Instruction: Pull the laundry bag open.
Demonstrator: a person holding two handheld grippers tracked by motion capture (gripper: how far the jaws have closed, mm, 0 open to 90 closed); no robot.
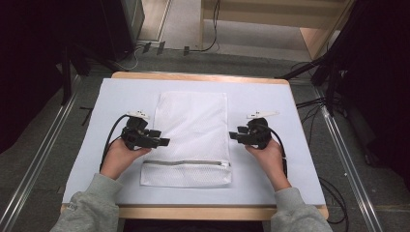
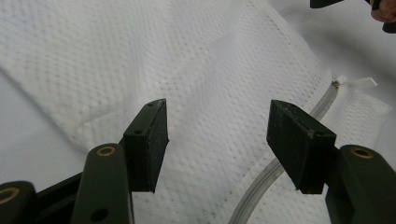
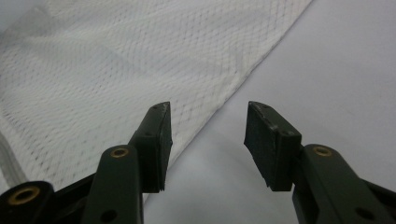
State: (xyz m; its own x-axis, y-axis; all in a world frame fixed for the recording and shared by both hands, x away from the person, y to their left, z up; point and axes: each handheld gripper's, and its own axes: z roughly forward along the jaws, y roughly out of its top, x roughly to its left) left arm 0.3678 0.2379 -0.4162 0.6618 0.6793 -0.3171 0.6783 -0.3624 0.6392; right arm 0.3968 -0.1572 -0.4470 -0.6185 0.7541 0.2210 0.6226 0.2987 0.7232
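Note:
A white mesh laundry bag (image 1: 191,130) lies flat in the middle of the white-covered table (image 1: 270,164), its grey zipper (image 1: 186,163) running across near the front end. My left gripper (image 1: 164,141) hovers at the bag's left edge, pointing inward. In the left gripper view the jaws (image 2: 217,126) stand open above the mesh (image 2: 140,56), with the zipper (image 2: 261,182) below them and nothing between the pads. My right gripper (image 1: 233,136) sits at the bag's right edge. Its jaws (image 3: 208,130) are open over the bag's hem (image 3: 116,70) and bare table.
The wooden table rim (image 1: 203,211) shows at the front and back. Metal floor rails (image 1: 38,159) run along both sides, and cables (image 1: 333,193) lie on the floor at the right. Dark stands rise at the back left and right.

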